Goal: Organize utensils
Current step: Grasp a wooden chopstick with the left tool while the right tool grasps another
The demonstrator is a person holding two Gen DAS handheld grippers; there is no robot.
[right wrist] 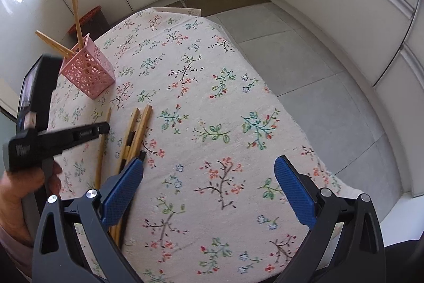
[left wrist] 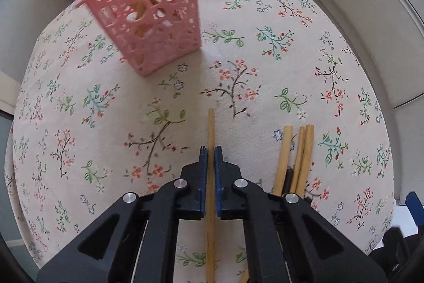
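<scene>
My left gripper [left wrist: 211, 150] points down at the flowered tablecloth [left wrist: 238, 57] and is shut on one bamboo chopstick [left wrist: 211, 129], which lies lengthwise between its blue pads. Several more loose chopsticks [left wrist: 299, 155] lie just to its right. A pink openwork utensil basket [left wrist: 148, 17] stands farther back on the left with chopsticks sticking out of it. In the right wrist view my right gripper [right wrist: 209, 163] hovers open over bare cloth, nothing between its pads. To its left are the loose chopsticks [right wrist: 137, 129], the left gripper [right wrist: 103, 127] and the basket [right wrist: 88, 73].
The table's right edge [right wrist: 291, 118] drops to a grey tiled floor [right wrist: 331, 86]. A dark stool with an orange rim [right wrist: 84, 17] stands behind the basket. A person's hand [right wrist: 16, 192] holds the left gripper's handle. White cabinets line the walls.
</scene>
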